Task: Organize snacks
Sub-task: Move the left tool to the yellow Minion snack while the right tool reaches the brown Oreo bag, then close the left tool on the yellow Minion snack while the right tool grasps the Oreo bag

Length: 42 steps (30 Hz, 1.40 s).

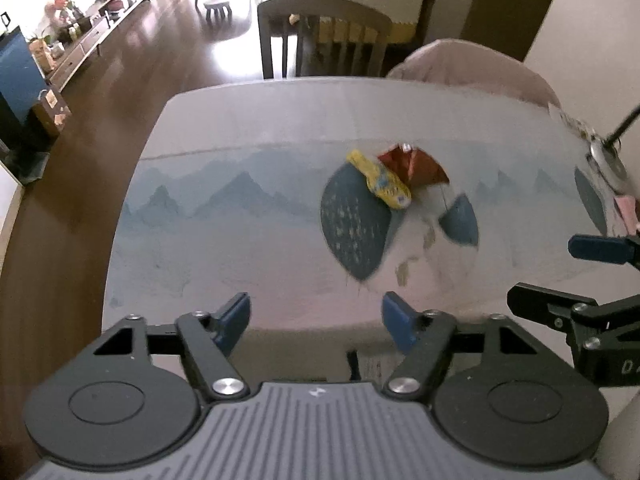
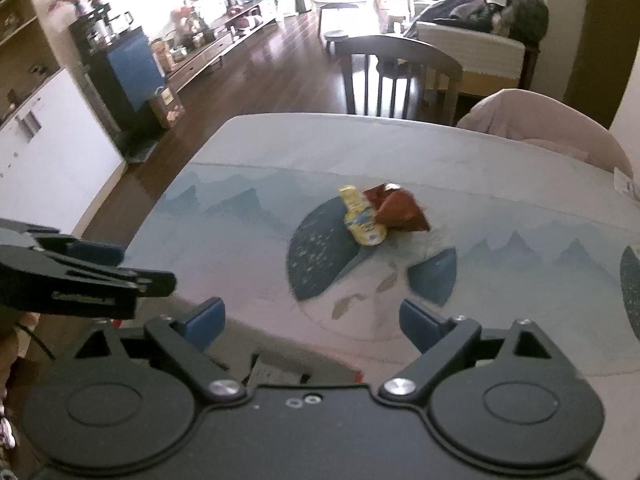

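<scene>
Two grippers hang over the near edge of the table, both spread wide and both empty. The left gripper (image 1: 316, 320) shows its blue pads well apart with only the printed cloth visible between them; the right gripper (image 2: 312, 322) stands the same, nothing between its pads. Each appears at the side of the other's view, so they sit close together, side by side, and well short of the snacks.

Farther out, near the middle of the tabletop (image 1: 200, 128), lie two snack packets. A yellow packet (image 1: 380, 180) rests on the edge of a dark round patch printed on the cloth, and a red-brown packet (image 1: 416, 166) lies against its far right side, the two touching, seemingly overlapping a little. They form one small pile, away from every edge of the table.

No box, tray or basket for the snacks shows in either view. Judging from that, the gathering looks done or close to done: both packets are together and released. Whether more snacks remain elsewhere, or a container waits out of sight, cannot be told.
</scene>
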{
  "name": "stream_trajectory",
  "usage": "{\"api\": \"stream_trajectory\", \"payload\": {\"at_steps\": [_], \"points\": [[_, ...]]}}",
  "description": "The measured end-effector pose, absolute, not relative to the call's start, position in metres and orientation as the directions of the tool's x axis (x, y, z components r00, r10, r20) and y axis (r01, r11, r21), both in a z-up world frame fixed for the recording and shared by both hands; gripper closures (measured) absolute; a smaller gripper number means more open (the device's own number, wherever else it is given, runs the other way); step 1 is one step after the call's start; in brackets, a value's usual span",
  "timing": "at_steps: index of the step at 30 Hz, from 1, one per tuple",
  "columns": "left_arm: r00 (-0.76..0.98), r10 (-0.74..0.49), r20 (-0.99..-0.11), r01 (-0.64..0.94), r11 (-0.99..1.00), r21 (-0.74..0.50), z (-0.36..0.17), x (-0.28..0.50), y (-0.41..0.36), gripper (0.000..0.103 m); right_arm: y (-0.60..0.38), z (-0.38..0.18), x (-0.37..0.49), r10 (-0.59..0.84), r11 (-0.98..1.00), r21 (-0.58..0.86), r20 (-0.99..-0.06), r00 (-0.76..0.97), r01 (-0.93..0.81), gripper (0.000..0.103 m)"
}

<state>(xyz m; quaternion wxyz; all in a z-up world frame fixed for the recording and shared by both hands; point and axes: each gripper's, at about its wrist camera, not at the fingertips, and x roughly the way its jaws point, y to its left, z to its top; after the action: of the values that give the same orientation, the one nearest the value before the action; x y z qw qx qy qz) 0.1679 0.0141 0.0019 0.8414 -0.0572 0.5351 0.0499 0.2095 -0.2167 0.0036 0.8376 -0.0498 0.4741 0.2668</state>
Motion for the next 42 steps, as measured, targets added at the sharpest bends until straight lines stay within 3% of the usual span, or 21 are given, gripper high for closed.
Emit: {"api": "stream_trajectory", "payload": {"at_steps": [13, 23, 32, 42], "points": [[0.377, 0.046, -0.925, -0.240, 0.969, -0.050, -0.016, 0.268, 0.012, 0.024, -0.225, -0.018, 0.321, 0.370, 0.883, 0.186, -0.841, 0.395, -0.432, 0.006], [0.305, 0.060, -0.951, -0.309, 0.950, -0.039, -0.054, 0.323, 0.015, 0.024, -0.208, -0.075, 0.404, 0.331, 0.895, 0.188, -0.889, 0.317, -0.405, 0.007], [0.277, 0.072, -0.958, -0.365, 0.930, -0.036, -0.085, 0.350, 0.020, 0.024, -0.193, -0.136, 0.453, 0.334, 0.907, 0.250, -0.917, 0.219, -0.340, 0.014], [0.247, 0.071, -0.966, -0.349, 0.937, -0.020, -0.110, 0.369, 0.004, 0.024, -0.170, -0.167, 0.470, 0.338, 0.896, 0.265, -0.927, 0.160, -0.357, 0.021]]}}
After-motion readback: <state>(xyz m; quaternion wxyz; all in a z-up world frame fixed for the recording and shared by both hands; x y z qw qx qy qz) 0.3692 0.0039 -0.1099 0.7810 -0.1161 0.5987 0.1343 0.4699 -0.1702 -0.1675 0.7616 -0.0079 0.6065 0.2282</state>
